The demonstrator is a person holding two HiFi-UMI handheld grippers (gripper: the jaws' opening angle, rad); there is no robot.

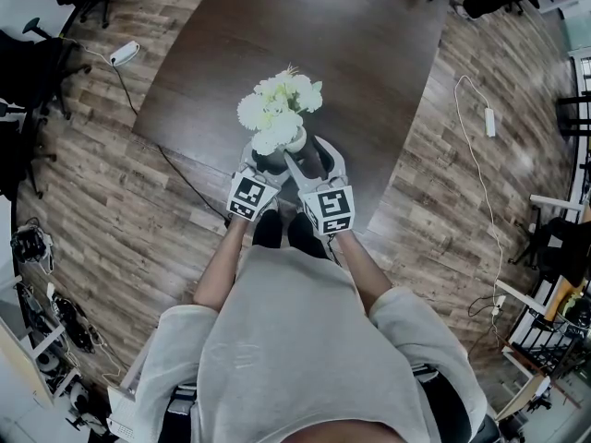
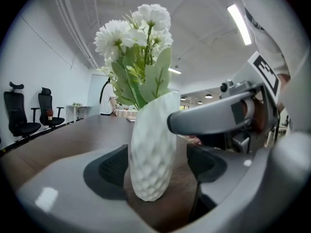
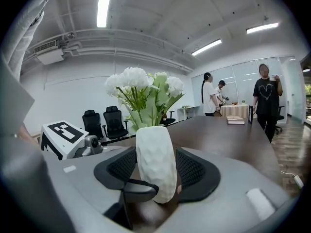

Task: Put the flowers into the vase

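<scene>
The white vase (image 3: 155, 152) stands on the dark worktop (image 1: 305, 26) near its front edge, with the white flowers (image 1: 277, 109) in it. My right hand-held gripper (image 3: 156, 169) is clamped on its body, pads against both sides. My left hand-held gripper (image 2: 160, 166) brackets the base, jaws apart, with a gap at the right pad.

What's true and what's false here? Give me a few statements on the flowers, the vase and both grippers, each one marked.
1. The white flowers with green leaves stand in the white dimpled vase. True.
2. The vase lies tipped over on the dark wooden table. False: it stands upright.
3. The vase sits between the left gripper's jaws. True.
4. The right gripper hangs clear of the vase. False: its jaws hold the vase by both sides.
</scene>
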